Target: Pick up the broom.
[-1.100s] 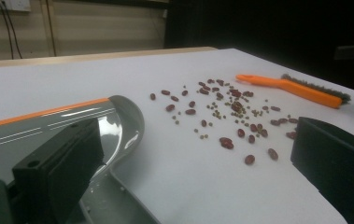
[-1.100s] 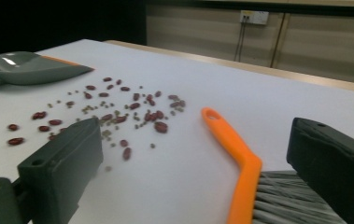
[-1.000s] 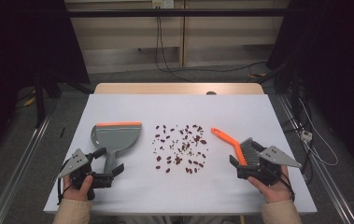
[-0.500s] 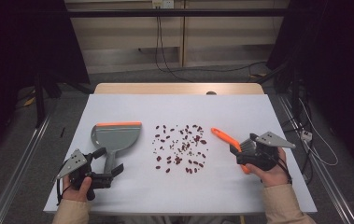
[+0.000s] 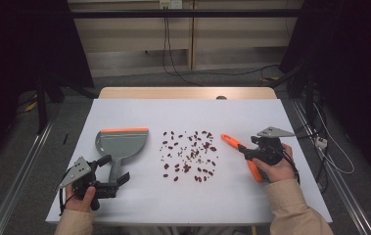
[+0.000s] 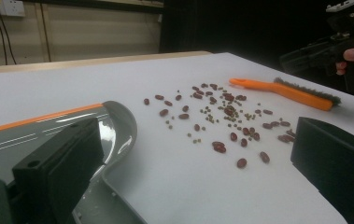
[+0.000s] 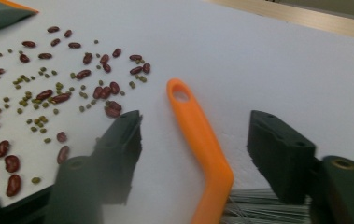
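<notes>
An orange-handled brush (image 5: 240, 151) lies right of a scatter of red and small green beans (image 5: 189, 154). My right gripper (image 5: 249, 150) sits over the brush; its jaws have just been closing. In the right gripper view they stand on either side of the orange handle (image 7: 198, 130) without pressing it, so my right gripper (image 7: 195, 119) is open. A grey dustpan (image 5: 122, 143) with an orange lip lies left of the beans. My left gripper (image 5: 112, 171) is open, its jaws straddling the dustpan's handle. In the left gripper view (image 6: 195, 140) the dustpan (image 6: 111, 121) lies by the left jaw.
The white table top (image 5: 188, 115) has bare room behind and in front of the beans. A wooden strip (image 5: 188, 93) runs along its far edge. Cables and metal rails lie on the floor to both sides.
My right gripper has moved away from the table's front edge and left along the brush, and its jaws have narrowed around the orange handle. The brush, dustpan and left gripper have stayed put.
</notes>
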Available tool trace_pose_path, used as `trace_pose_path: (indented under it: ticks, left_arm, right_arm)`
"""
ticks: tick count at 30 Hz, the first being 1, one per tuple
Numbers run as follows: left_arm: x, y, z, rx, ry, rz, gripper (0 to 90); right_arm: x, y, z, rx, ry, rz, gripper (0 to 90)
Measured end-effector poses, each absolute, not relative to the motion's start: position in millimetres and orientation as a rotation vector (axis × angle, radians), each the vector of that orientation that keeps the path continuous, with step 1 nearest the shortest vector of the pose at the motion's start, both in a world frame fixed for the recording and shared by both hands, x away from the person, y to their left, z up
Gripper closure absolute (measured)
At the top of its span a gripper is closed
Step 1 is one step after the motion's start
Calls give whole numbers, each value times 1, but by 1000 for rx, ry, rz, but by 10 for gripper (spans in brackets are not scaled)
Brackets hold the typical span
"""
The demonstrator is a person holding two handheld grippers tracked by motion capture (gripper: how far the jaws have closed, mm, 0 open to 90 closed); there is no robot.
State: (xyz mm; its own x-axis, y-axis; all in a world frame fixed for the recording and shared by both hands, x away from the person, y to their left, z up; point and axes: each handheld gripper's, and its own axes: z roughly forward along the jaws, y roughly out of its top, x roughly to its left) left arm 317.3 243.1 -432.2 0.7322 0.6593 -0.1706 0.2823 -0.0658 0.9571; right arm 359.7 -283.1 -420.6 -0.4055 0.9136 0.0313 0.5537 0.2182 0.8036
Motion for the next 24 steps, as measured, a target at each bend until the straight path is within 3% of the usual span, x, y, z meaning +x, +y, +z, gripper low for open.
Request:
trace_pose_path:
  ticks: [3, 24]
  left_arm:
    - [318, 244, -432, 1654, 768, 366, 21]
    - [318, 244, -433, 1654, 765, 355, 21]
  right_arm:
    - [366, -284, -419, 1348, 2069, 1059, 535]
    - [392, -289, -430, 1488, 2269, 808, 646]
